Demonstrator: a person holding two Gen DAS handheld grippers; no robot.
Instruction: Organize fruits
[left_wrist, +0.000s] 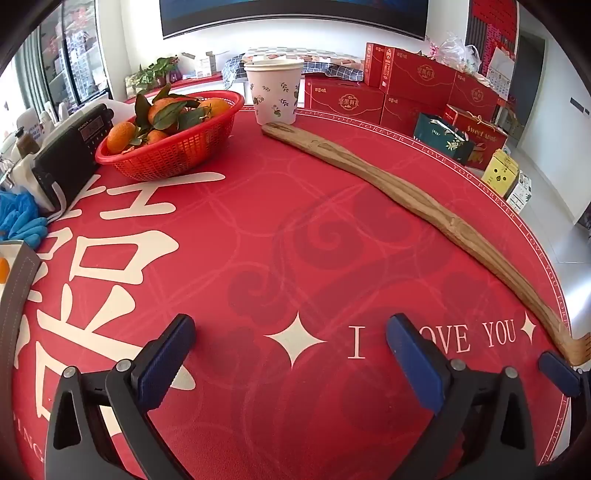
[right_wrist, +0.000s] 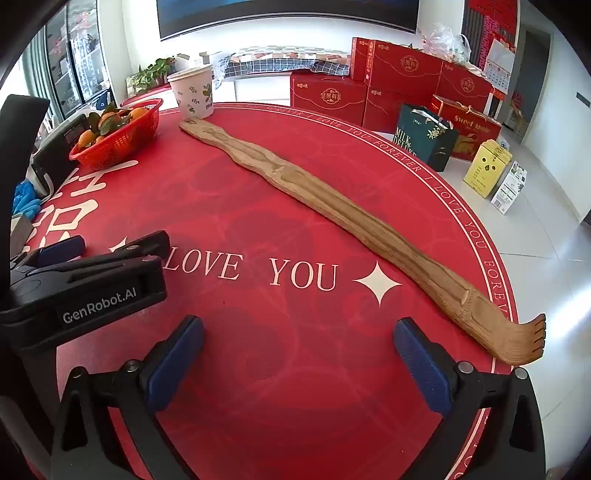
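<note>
Both claws stand spread as wide as they go and hold nothing: the left gripper (left_wrist: 290, 354) hangs over bare cloth, and the right gripper (right_wrist: 297, 360) does the same just beside it, near the white words printed on the cloth. Taking the red basket (left_wrist: 173, 151) as the landmark and going left to right: to its left a black radio (left_wrist: 70, 155) sits almost touching it, with blue gloves (left_wrist: 22, 218) nearer the camera from that. In the basket lie the leafy mandarins (left_wrist: 162, 118), piled above the rim. To the basket's right stands a stack of paper cups (left_wrist: 275, 92), near but apart from it, and from the foot of the cups a long wooden back scratcher (left_wrist: 406, 192) runs away to the right across the round table (left_wrist: 277, 229), ending by the table's edge near the right claw. I judge that no fruit has been taken up yet. The risks, as I see them: a pad could catch on a leaf or stem and drag neighbouring fruit over the low rim; pads closing hard could bruise soft peel; a reach from the right could clip the light cups or sweep the scratcher off the edge.
</note>
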